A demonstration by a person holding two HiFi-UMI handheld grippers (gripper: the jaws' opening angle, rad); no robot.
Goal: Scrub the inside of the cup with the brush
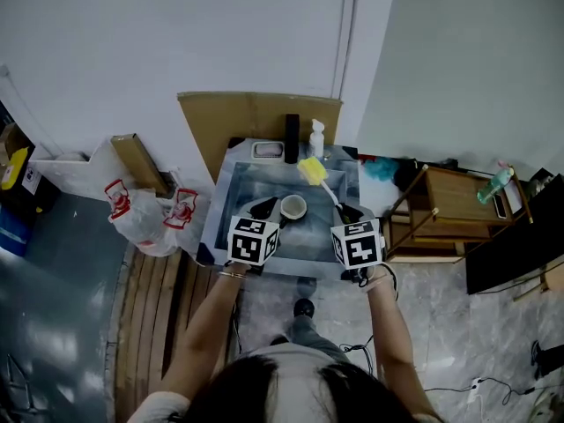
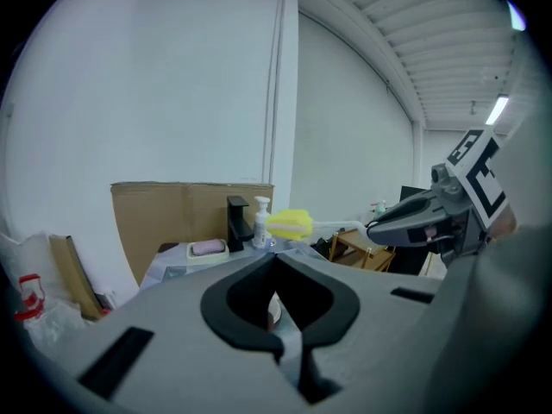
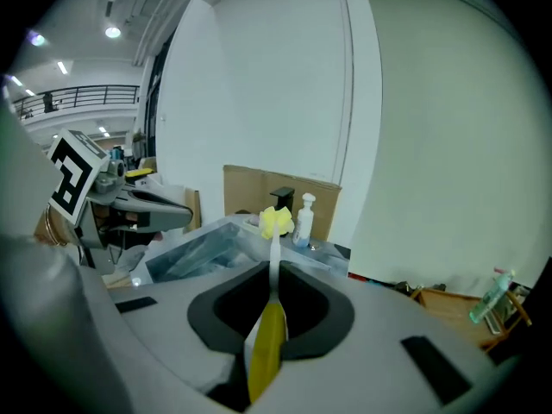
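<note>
Pinching brush handle: right gripper | cup at tips of left gripper, seemingly pinched

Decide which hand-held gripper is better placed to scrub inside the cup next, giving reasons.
Right. The right hand-held gripper is shut on the sponge brush, whose yellow head hangs close to the cup; the left hand-held gripper only grips the cup's rim, steadying it.

The left forearm and right forearm are stretched forward, side by side. The grey left gripper is held tilted slightly downward, its jaws pinched on a white round cup. The grey right gripper, tilted likewise, is clamped on a yellow-handled brush.
</note>
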